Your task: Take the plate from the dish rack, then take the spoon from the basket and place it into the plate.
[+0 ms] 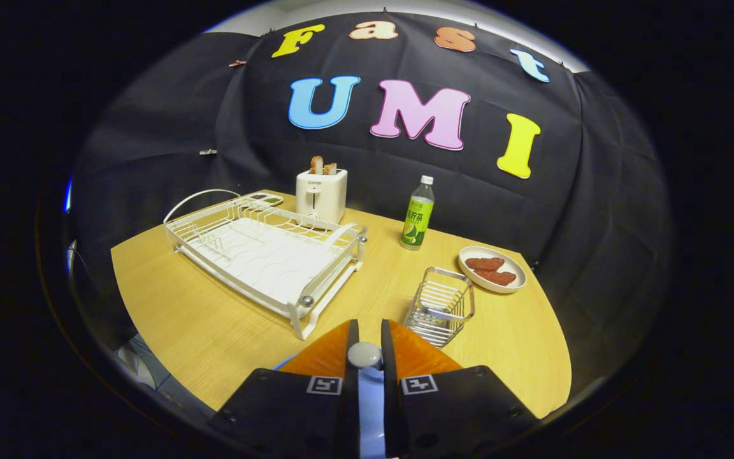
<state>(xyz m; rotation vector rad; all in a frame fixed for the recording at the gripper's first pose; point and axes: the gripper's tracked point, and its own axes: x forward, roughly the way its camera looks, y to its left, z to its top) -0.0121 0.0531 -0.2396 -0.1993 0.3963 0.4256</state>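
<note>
We see the dish rack (pixel 264 254) on the left of the bench (pixel 182 312); behind it the toaster (pixel 321 194) holds bread; a bottle (pixel 418 213) stands to its right; the basket (pixel 440 305) sits just ahead of the fingers (pixel 348 341), which seem to pinch a spoon (pixel 364 354) above a plate (pixel 370 395); a dish (pixel 492 269) with food lies right of the basket.

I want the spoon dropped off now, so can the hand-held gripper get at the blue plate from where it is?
Probably yes. The hand-held gripper is shut on the spoon, and the blue plate lies right under its fingers, with nothing visible between spoon and plate.
</note>
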